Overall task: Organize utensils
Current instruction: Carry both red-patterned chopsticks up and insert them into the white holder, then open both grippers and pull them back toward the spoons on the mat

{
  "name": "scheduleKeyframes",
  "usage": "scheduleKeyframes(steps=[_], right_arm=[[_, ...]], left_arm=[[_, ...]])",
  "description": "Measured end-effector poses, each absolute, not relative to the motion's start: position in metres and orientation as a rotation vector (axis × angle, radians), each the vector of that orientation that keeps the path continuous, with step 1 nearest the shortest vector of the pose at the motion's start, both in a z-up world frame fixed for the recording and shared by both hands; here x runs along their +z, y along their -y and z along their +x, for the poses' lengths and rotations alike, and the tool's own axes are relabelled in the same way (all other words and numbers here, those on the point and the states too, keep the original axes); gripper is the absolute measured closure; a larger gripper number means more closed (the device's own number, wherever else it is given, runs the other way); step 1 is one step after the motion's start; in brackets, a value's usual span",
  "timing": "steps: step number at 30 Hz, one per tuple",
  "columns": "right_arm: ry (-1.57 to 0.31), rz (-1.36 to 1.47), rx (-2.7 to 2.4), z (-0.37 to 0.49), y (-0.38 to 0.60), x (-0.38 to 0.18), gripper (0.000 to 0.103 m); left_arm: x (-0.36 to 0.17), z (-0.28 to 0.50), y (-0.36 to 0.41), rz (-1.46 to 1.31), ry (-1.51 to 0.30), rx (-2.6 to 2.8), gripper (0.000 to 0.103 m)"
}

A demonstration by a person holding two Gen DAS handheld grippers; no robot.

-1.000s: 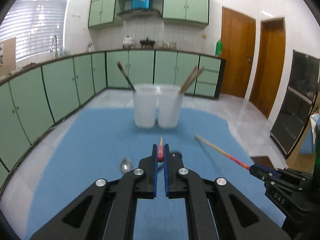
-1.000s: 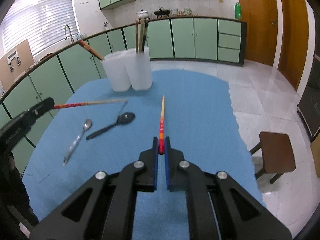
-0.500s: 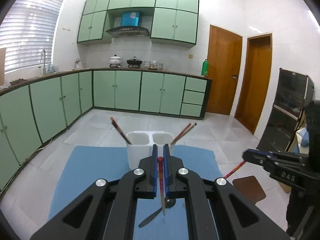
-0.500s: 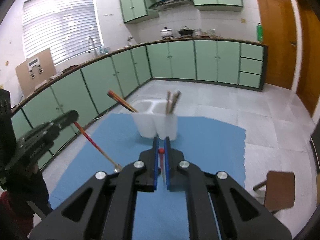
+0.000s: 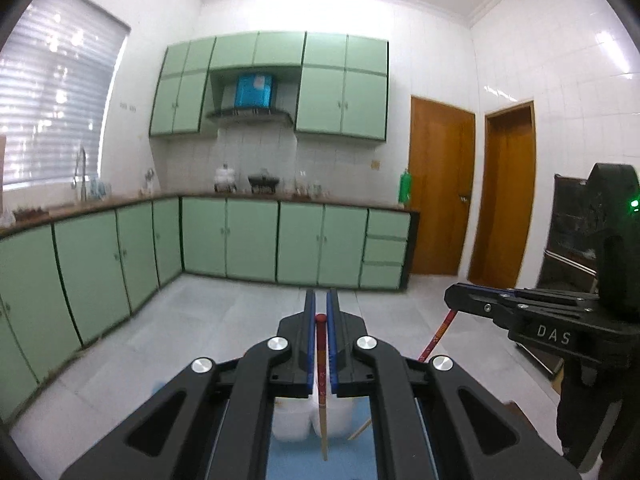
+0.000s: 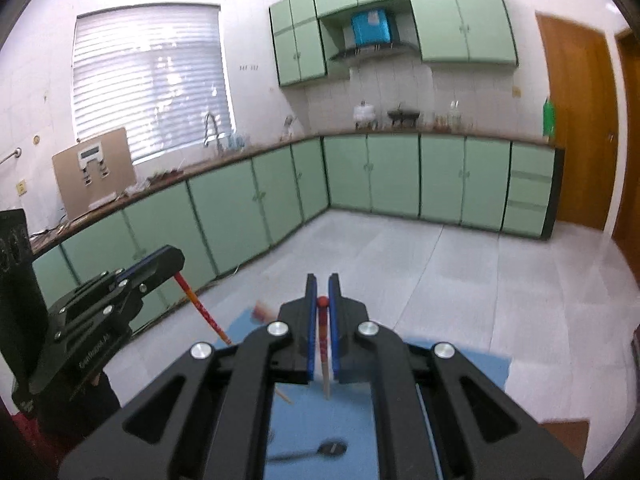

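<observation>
My left gripper (image 5: 321, 307) is shut on a red-ended wooden chopstick (image 5: 322, 392) that hangs tip-down over the two white cups (image 5: 296, 420), seen under the fingers. My right gripper (image 6: 323, 292) is shut on a second red-ended chopstick (image 6: 325, 356), also hanging tip-down above the blue mat (image 6: 472, 368). Each gripper shows in the other's view: the right one (image 5: 452, 298) and the left one (image 6: 176, 258), each with its chopstick. A black spoon (image 6: 320, 451) lies on the mat below the right gripper.
Green kitchen cabinets (image 5: 248, 236) and a tiled floor (image 6: 400, 264) surround the table. Two wooden doors (image 5: 440, 184) stand at the right. A brown stool (image 6: 568, 428) shows at the lower right of the right wrist view.
Both grippers have risen and tilted upward, so the chopsticks went from pointing forward to hanging down. The left one now stands over the cups.
</observation>
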State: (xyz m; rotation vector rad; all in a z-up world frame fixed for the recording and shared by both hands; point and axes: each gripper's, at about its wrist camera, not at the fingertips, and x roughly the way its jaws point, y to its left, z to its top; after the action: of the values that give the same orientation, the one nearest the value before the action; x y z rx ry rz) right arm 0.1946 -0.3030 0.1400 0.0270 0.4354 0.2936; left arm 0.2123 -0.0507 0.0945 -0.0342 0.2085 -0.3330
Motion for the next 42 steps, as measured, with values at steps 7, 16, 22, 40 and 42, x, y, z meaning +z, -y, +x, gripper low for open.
scheduleKeyframes(steps=[7,16,22,40,42], right_arm=[[-0.413,0.055,0.235,0.263,0.314,0.136,0.098],[-0.546,0.048,0.202,0.315,0.312,0.066,0.098],[-0.59,0.049,0.17,0.307,0.313,0.039,0.086],[-0.529,0.157,0.032,0.177,0.361,0.022,0.021],[-0.558,0.178,0.016,0.161,0.361,0.007,0.02]], left_arm=[[0.11,0.28,0.065,-0.036,-0.149,-0.286,0.098],[0.055,0.347,0.083,-0.009,-0.261,-0.252,0.098],[0.027,0.358,0.083,0.01,-0.348,-0.255,0.097],[0.035,0.246,0.048,-0.003,-0.295,-0.224,0.044],[0.022,0.227,0.041,-0.009,-0.316,-0.211,0.039]])
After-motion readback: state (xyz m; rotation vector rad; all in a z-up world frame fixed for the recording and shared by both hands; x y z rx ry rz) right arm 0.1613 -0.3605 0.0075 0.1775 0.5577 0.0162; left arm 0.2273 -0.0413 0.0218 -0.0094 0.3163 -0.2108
